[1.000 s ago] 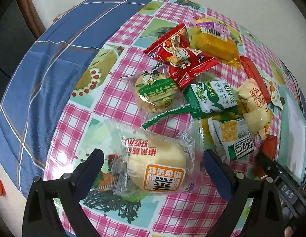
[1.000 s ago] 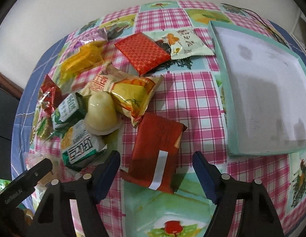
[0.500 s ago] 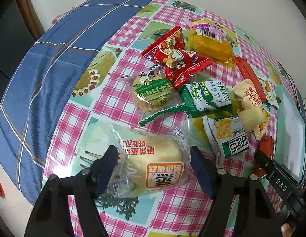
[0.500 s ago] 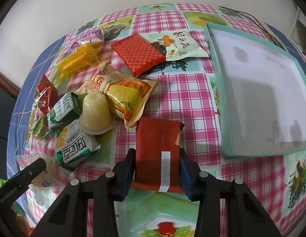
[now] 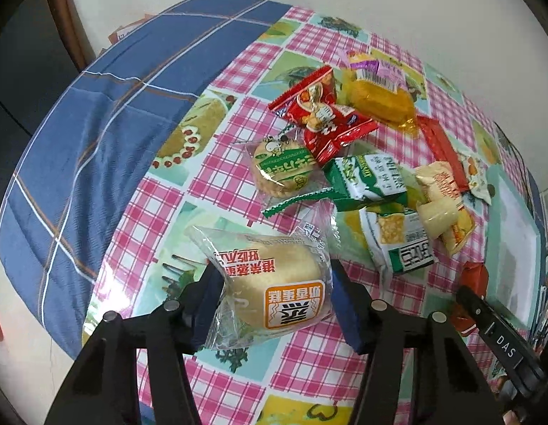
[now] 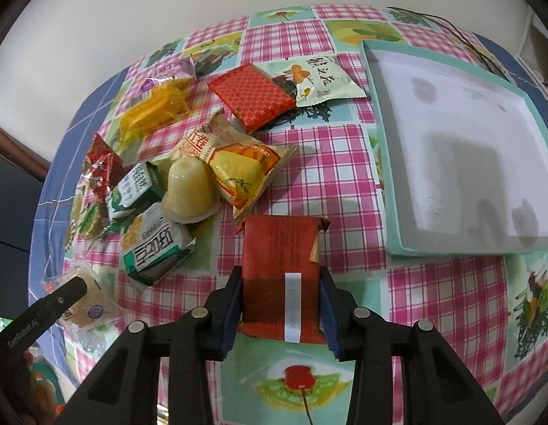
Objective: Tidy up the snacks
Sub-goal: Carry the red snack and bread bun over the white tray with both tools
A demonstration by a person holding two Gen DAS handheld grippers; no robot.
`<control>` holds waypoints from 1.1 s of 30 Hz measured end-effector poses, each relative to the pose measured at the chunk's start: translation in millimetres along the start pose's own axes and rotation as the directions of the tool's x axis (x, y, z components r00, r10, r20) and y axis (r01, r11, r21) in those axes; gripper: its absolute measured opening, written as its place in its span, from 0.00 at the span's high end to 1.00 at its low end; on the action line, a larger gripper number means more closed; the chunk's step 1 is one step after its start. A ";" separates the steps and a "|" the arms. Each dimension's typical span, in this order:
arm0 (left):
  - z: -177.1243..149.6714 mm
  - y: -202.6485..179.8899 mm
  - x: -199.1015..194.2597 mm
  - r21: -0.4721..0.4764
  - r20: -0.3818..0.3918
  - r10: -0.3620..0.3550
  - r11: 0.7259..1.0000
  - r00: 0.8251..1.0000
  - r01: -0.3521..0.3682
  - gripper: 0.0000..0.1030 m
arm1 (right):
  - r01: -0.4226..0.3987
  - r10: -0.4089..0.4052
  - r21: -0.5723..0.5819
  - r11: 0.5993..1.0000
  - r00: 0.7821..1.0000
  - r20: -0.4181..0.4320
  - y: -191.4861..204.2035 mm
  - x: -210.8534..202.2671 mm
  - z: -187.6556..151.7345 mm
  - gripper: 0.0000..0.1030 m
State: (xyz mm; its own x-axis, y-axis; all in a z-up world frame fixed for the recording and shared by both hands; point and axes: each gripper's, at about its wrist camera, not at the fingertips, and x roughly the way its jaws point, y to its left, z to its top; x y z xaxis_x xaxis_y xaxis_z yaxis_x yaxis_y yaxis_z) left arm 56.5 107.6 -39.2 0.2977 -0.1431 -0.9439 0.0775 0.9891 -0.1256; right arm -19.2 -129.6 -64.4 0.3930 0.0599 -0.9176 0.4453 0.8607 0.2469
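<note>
My left gripper (image 5: 274, 301) is shut on a clear-wrapped steamed cake (image 5: 274, 290) with an orange label, at the near edge of the checked tablecloth. My right gripper (image 6: 279, 304) is shut on a dark red packet (image 6: 279, 265) with a white strip. A teal box lid (image 6: 390, 177) with a white inside lies to the right of the red packet. A pile of snacks lies beyond: a green biscuit pack (image 6: 153, 248), a jelly cup (image 6: 188, 187), a yellow packet (image 6: 245, 173), a red patterned packet (image 6: 252, 95).
Further snacks lie in the left wrist view: a round biscuit (image 5: 282, 170), red packets (image 5: 320, 117), a yellow cake (image 5: 376, 95), a green carton (image 5: 366, 180). A blue cloth (image 5: 96, 134) covers the table's left side. A white wall stands behind.
Both grippers went from wide open to shut: the left closed on the steamed cake, the right on the dark red packet. Both views have pulled back slightly.
</note>
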 end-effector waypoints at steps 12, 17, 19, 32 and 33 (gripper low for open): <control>-6.8 -41.6 -46.7 0.018 0.049 -0.021 1.000 0.999 0.020 0.41 | -0.054 0.058 -0.043 0.998 0.995 0.084 -5.8 -52.0 6.2 0.60; -2.2 -79.9 -55.5 0.056 0.066 -0.054 0.997 0.996 0.050 0.41 | -0.043 0.046 -0.028 0.999 0.992 0.118 -23.9 -61.9 17.2 0.59; 1.1 -95.4 -56.1 0.071 0.072 -0.068 0.995 0.995 0.063 0.41 | -0.035 0.036 -0.005 0.999 0.992 0.124 -35.6 -63.7 21.6 0.59; 8.6 -223.6 -42.1 0.246 0.069 -0.170 0.958 0.983 0.148 0.41 | 0.054 -0.083 0.206 0.977 0.988 0.133 -128.3 -58.1 50.3 0.59; 8.8 -233.4 -39.5 0.262 0.067 -0.178 0.953 0.982 0.155 0.41 | 0.058 -0.088 0.223 0.973 0.988 0.128 -135.7 -56.0 52.9 0.59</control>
State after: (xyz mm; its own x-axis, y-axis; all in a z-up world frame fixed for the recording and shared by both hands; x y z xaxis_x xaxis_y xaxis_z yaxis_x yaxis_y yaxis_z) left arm 35.0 -117.9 30.1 0.3427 -0.3189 -0.8837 0.3689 0.9107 -0.1857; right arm -59.1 -276.5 -30.1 0.4519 -0.0814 -0.8884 0.6356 0.7281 0.2565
